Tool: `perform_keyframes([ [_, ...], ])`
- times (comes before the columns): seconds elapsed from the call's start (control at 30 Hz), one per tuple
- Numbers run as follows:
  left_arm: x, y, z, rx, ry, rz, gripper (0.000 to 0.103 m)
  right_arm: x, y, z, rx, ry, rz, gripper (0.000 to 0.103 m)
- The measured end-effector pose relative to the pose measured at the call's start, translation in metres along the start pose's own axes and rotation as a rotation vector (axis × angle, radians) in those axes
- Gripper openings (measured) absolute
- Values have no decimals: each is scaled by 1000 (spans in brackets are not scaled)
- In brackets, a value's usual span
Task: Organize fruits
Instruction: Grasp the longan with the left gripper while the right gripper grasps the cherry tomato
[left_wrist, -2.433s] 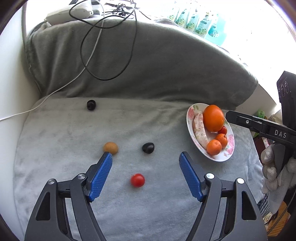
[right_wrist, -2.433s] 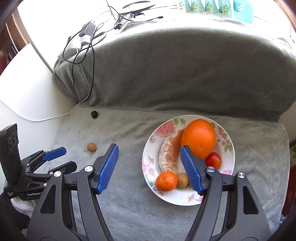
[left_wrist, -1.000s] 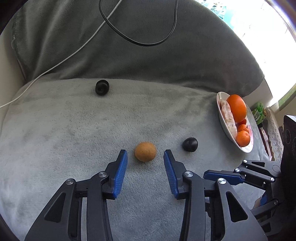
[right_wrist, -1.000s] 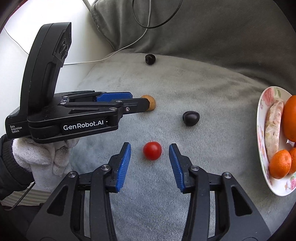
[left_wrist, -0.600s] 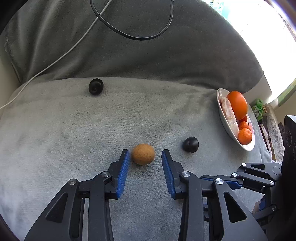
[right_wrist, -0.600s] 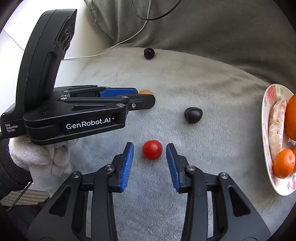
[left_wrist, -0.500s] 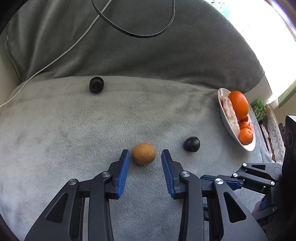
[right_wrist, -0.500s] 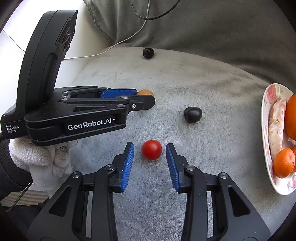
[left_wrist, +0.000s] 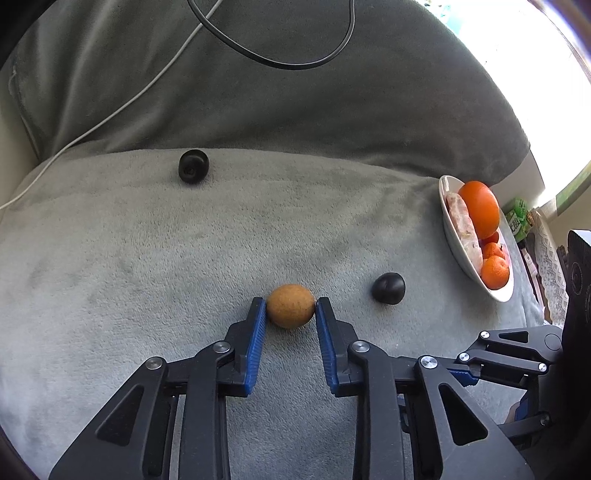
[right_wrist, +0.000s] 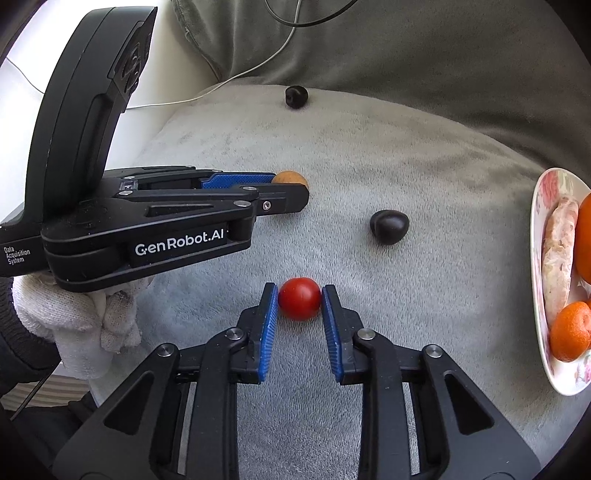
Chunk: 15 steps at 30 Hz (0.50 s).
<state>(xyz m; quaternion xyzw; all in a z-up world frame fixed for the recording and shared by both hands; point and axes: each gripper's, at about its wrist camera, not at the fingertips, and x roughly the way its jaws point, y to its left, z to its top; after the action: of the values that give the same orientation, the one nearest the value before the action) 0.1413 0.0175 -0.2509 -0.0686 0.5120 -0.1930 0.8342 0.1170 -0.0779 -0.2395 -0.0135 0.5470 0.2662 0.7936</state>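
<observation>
Left wrist view: the left hand-held gripper (left_wrist: 290, 306) lies low and level over the grey cushion (left_wrist: 147, 258), fingers pointing forward. Its blue pads (left_wrist: 256, 339) press both sides of a round brown fruit (left_wrist: 290, 305), which rests on the cushion; the gripper is clenched on it. A dark plum (left_wrist: 388, 288) lies just to the right of the brown fruit, apart from it. A second dark plum (left_wrist: 193, 166) sits well back, near the upright back cushion (left_wrist: 295, 103). A white plate (left_wrist: 458, 254) at the right edge holds a large orange (left_wrist: 479, 209), a peeled citrus piece (left_wrist: 465, 229) and a small mandarin (left_wrist: 495, 272). A black cable (left_wrist: 280, 62) and a white cable (left_wrist: 110, 114) trail over the back cushion. Part of the right hand-held gripper (left_wrist: 509, 354) shows at lower right.

Right wrist view: the right hand-held gripper (right_wrist: 299, 299) is likewise low and level, its pads (right_wrist: 269, 332) touching both sides of a red cherry tomato (right_wrist: 299, 298) on the cushion; it grasps the tomato. To its left, the left hand-held gripper (right_wrist: 288, 188) extends horizontally, held by a white-gloved left hand (right_wrist: 81, 317), with the brown fruit (right_wrist: 290, 177) at its tip. The near plum (right_wrist: 389, 226) lies between the tomato and the plate (right_wrist: 543, 332); the far plum (right_wrist: 296, 96) lies at the cushion's rear.
</observation>
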Motion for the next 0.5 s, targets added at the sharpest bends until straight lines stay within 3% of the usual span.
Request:
perform_keyframes([
  [0.5,-21,-19,9,23,-42,-17,26,-39,-20,-2,30,-70,-2,25],
])
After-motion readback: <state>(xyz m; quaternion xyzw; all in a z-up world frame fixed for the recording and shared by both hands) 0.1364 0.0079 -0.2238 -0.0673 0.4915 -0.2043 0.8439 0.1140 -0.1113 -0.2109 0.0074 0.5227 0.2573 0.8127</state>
